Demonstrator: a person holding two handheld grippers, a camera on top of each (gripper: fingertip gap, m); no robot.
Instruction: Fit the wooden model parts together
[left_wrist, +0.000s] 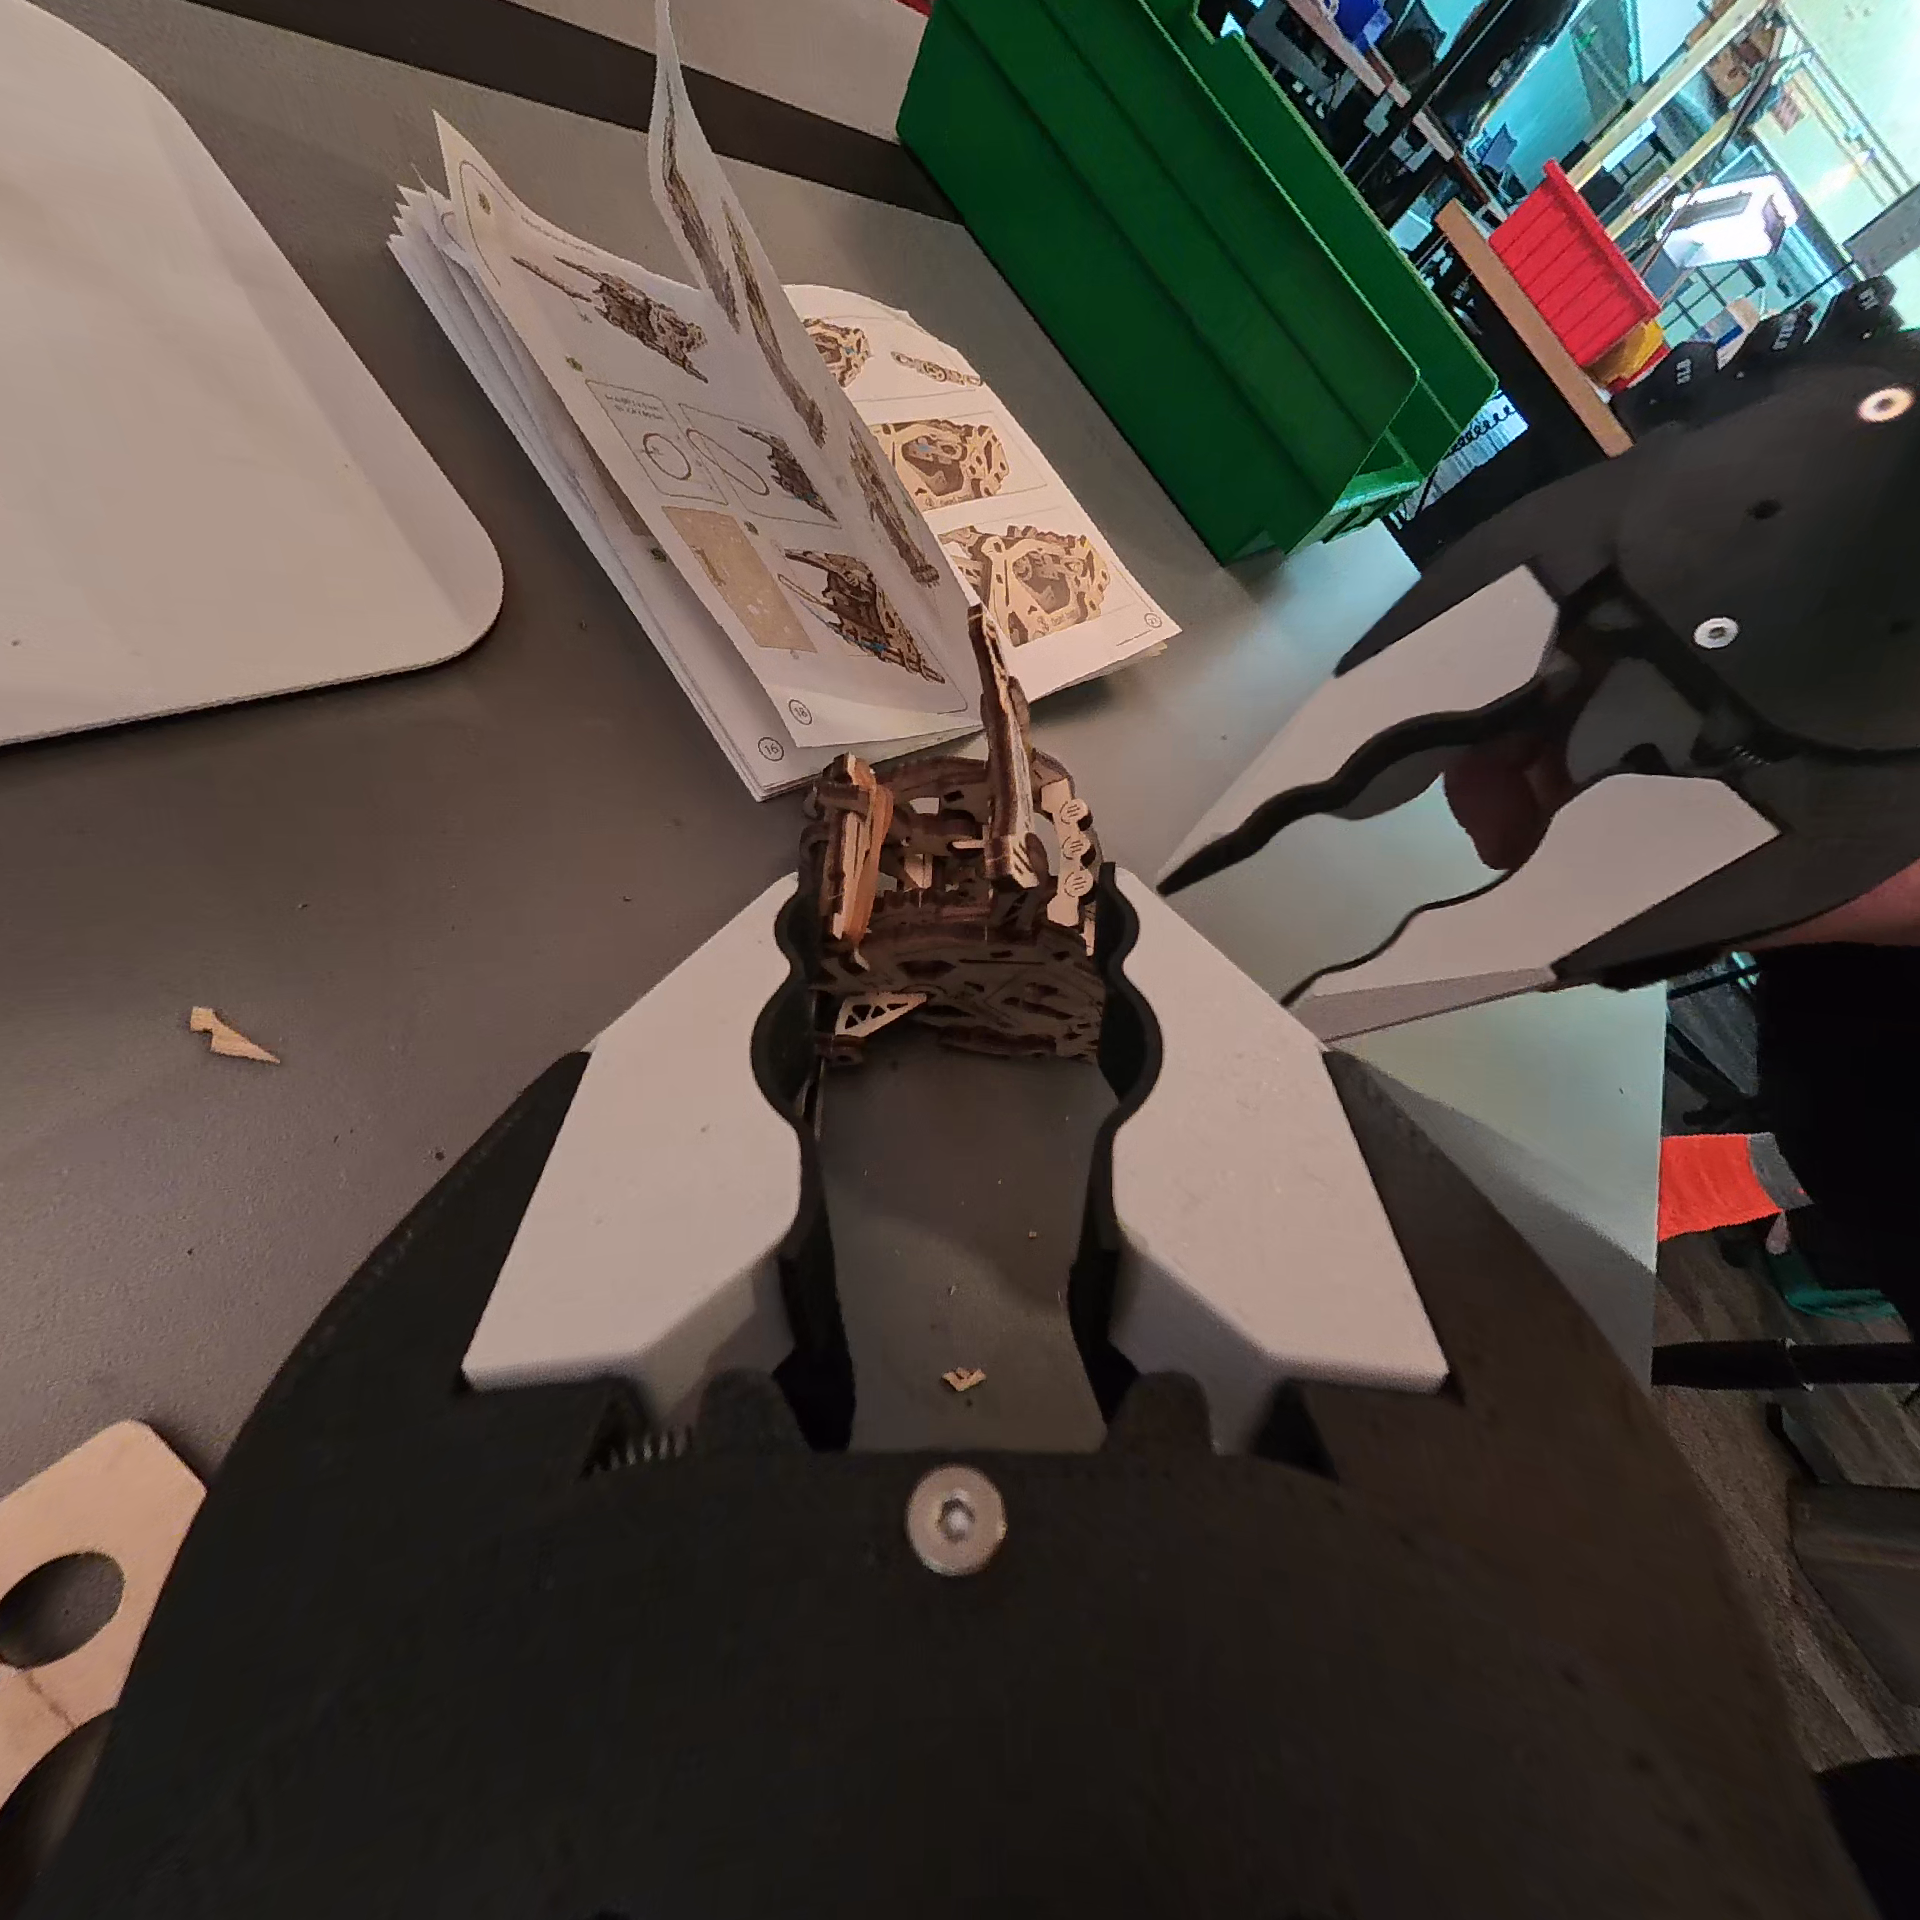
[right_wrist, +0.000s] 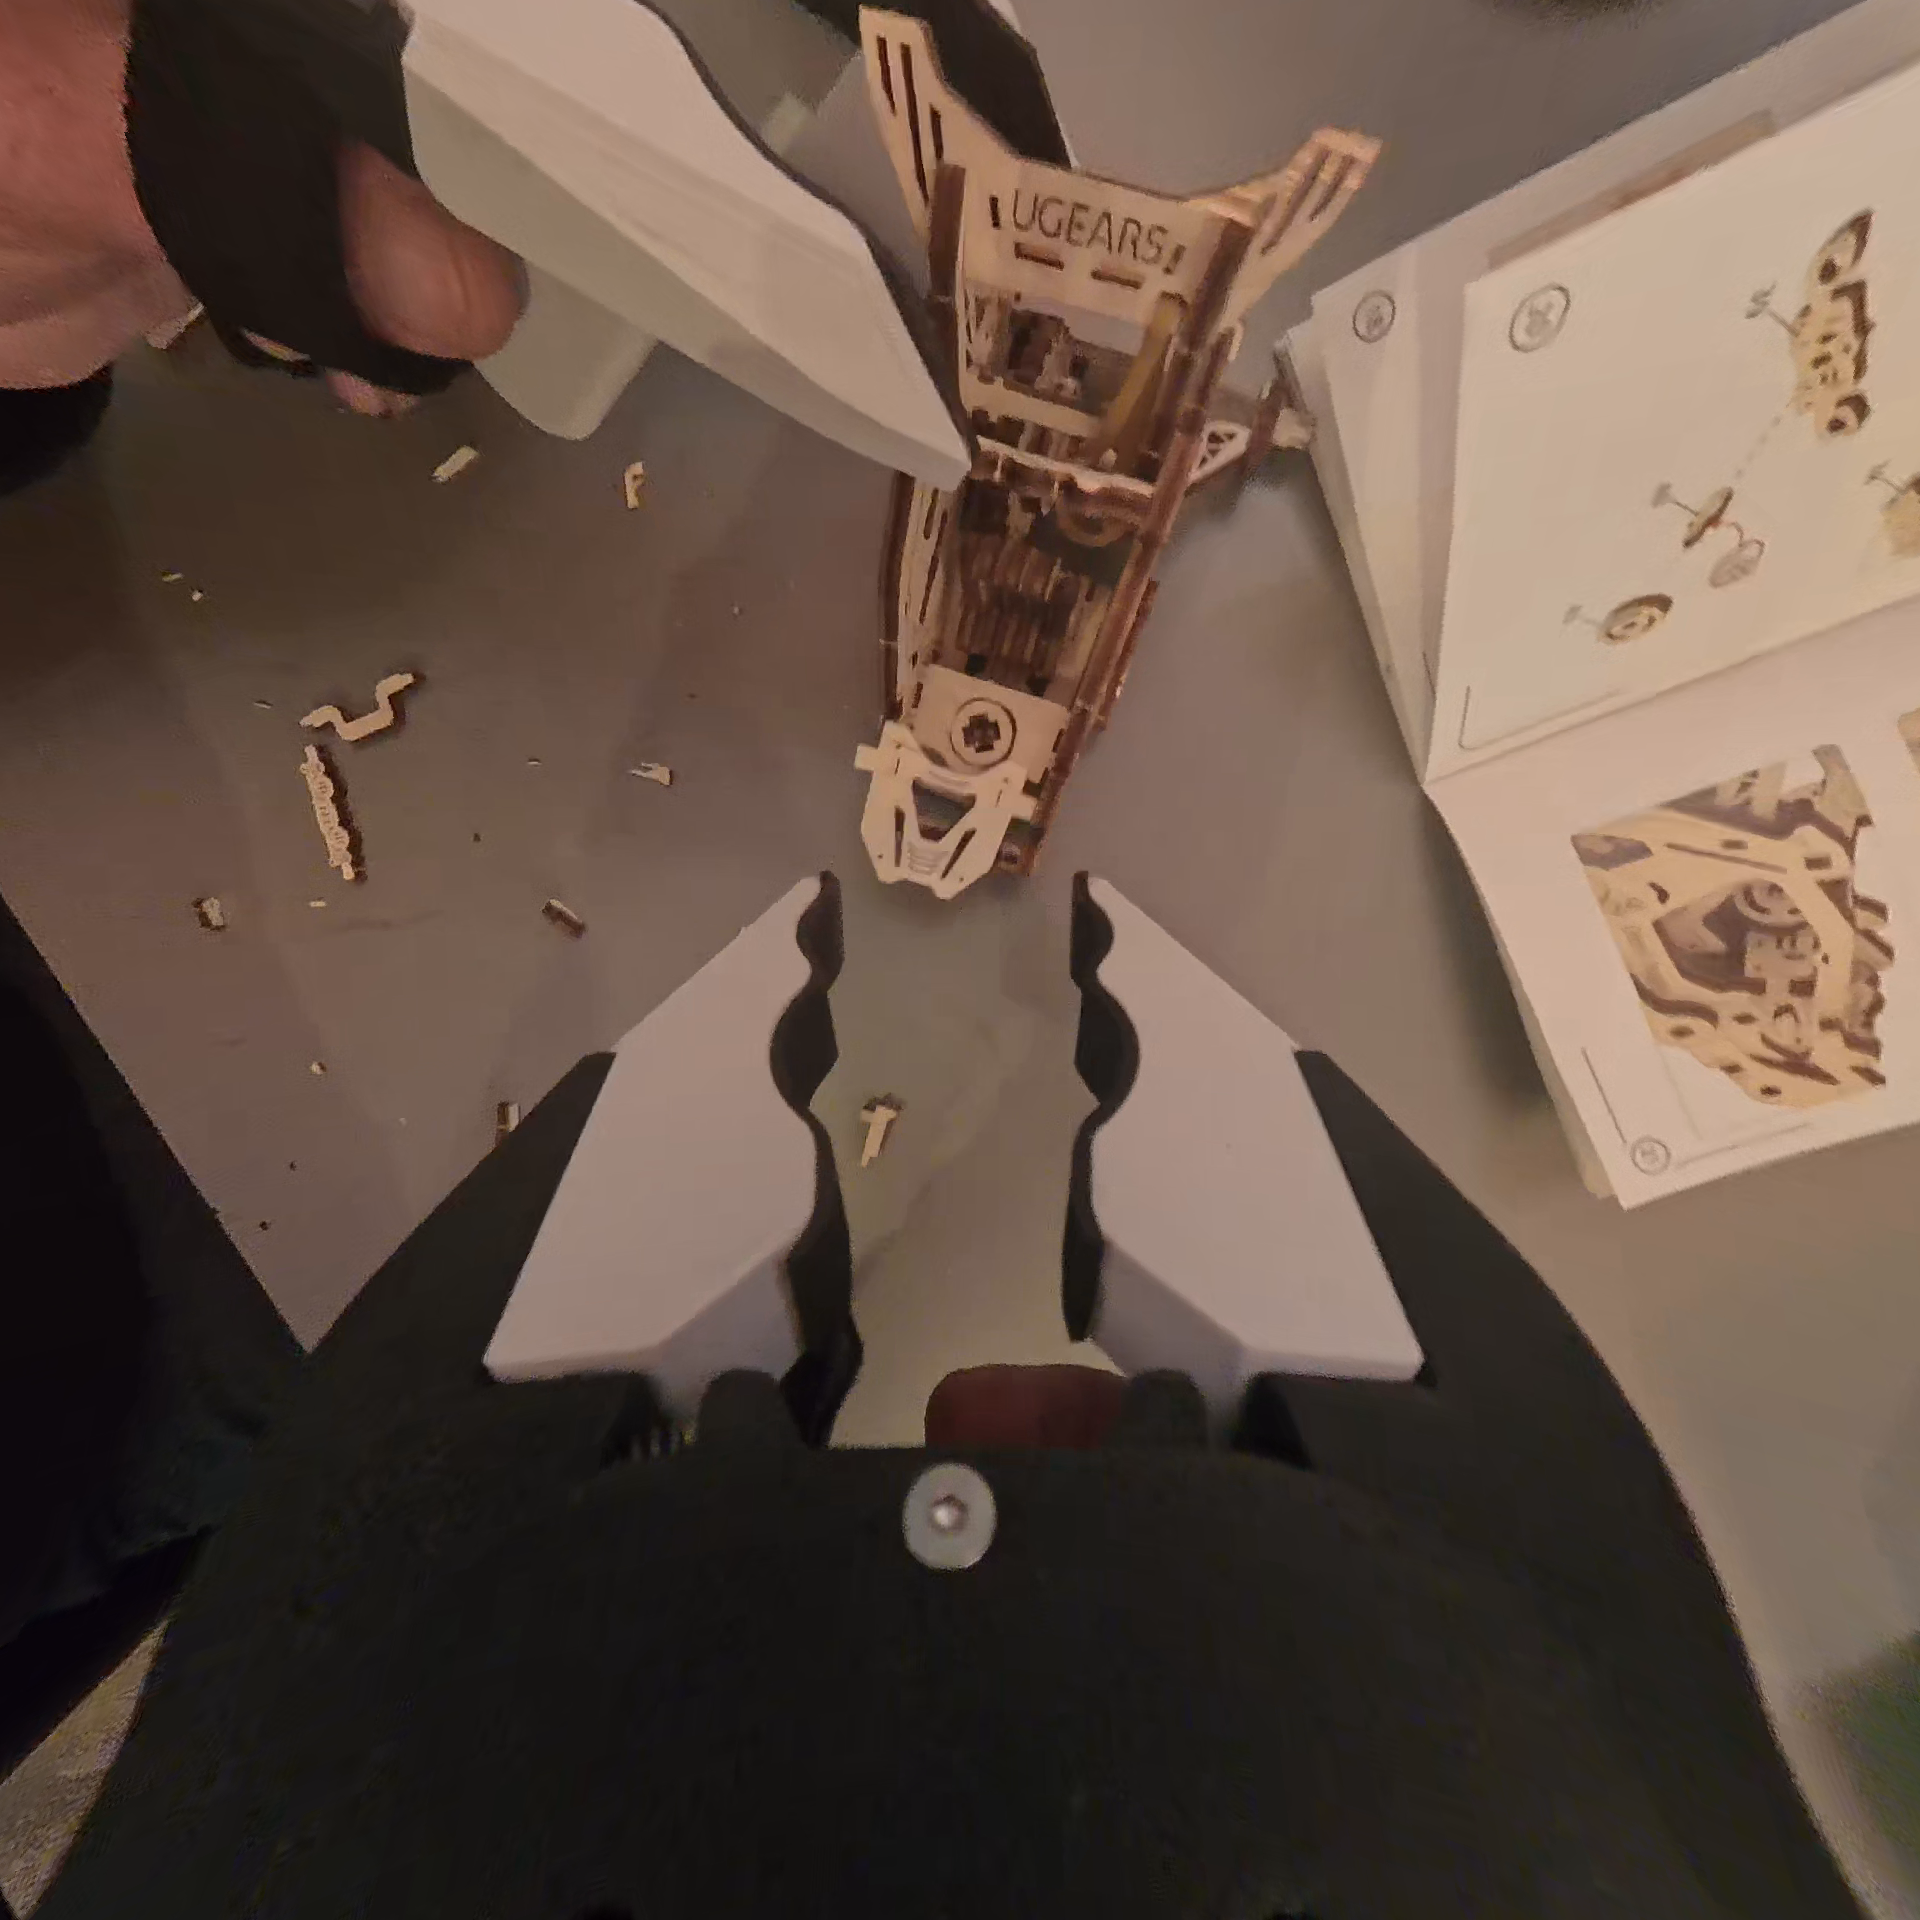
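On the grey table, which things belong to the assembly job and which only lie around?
For the job:
wooden model, clamped in the left gripper
right gripper, open and empty
instruction booklet, open

Lying about:
wood scraps
green bins
white board

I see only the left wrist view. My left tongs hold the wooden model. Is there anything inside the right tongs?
Observer: No. The right tongs are open and empty. The nose of the wooden model points toward the gap between their tips.
Operator: At which end do my left tongs grip it?
Observer: The left tongs clamp the wide tail end, opposite the nose.
Operator: Are loose parts near the right tongs?
Observer: Yes. A small wooden piece lies on the table between their fingers. More wooden scraps lie on the left side of that picture.
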